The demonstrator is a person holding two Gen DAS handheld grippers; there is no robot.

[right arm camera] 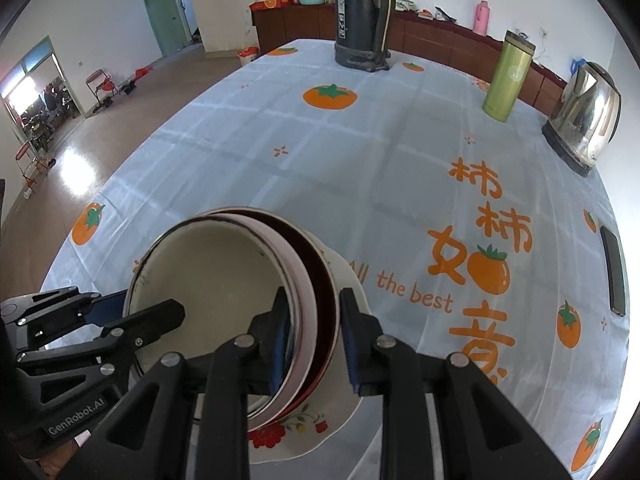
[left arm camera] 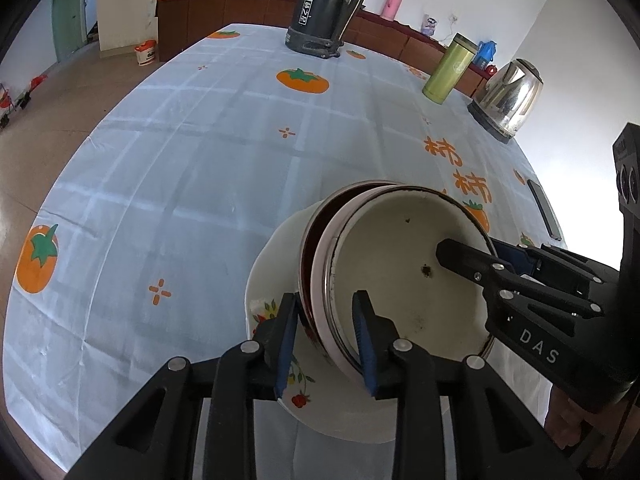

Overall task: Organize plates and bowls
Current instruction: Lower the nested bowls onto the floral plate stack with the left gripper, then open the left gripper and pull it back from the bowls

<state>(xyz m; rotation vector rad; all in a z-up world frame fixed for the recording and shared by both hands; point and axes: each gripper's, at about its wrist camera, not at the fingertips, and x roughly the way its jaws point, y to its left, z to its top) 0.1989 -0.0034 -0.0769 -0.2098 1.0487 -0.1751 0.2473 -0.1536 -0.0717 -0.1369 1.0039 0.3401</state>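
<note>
A stack of nested bowls, cream inside with pink and dark red ones outside it, sits tilted on a white floral plate. My left gripper straddles the bowls' near rim, one blue pad outside and one inside. A thin gap shows at the outer pad, so it is open around the rim. In the right wrist view the left gripper reaches in from the left. My right gripper is shut on the rim on the opposite side. In the left wrist view the right gripper enters from the right.
On the persimmon-print tablecloth, a black thermos jug stands far back. A green flask and a steel kettle stand at the right. A dark phone lies near the right edge. The table's left edge drops to the floor.
</note>
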